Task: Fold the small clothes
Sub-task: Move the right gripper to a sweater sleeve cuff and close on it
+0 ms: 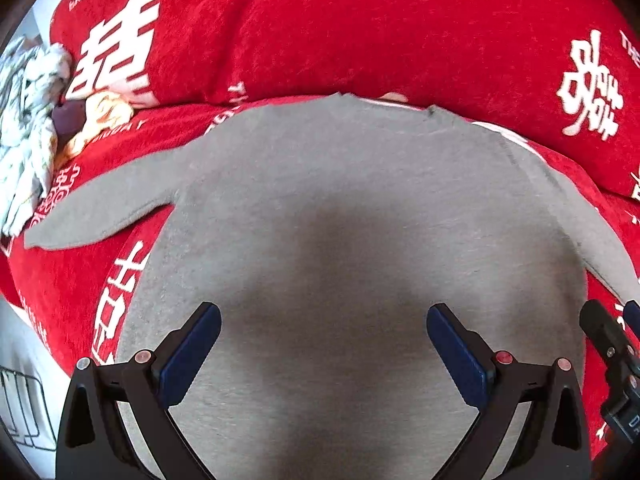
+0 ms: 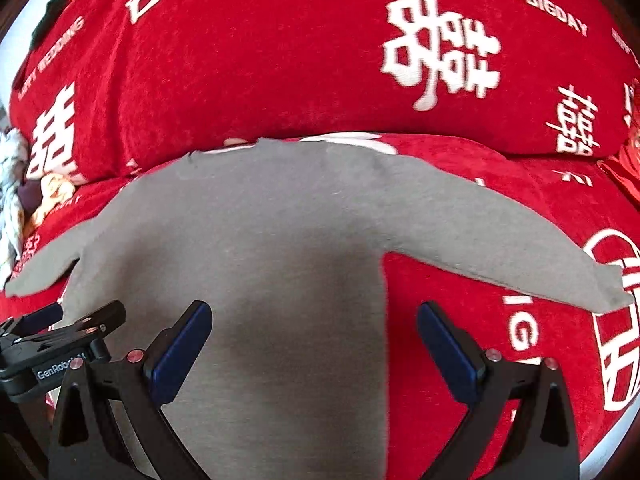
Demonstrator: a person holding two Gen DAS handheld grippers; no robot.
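A small grey long-sleeved top [image 1: 340, 208] lies spread flat on a red sofa cover, sleeves out to both sides, neckline at the far edge. It also shows in the right wrist view [image 2: 248, 232]. My left gripper [image 1: 324, 320] is open and empty, hovering above the lower body of the top. My right gripper [image 2: 314, 318] is open and empty, above the top's right side edge. The right gripper shows at the right edge of the left wrist view [image 1: 612, 344]; the left gripper shows at the left of the right wrist view [image 2: 60, 332].
The red sofa cover [image 1: 360, 32] has white characters and a back cushion rising behind the top. A heap of pale crumpled clothes [image 1: 32, 120] lies at the far left. A pale floor [image 1: 24, 360] shows past the sofa's left edge.
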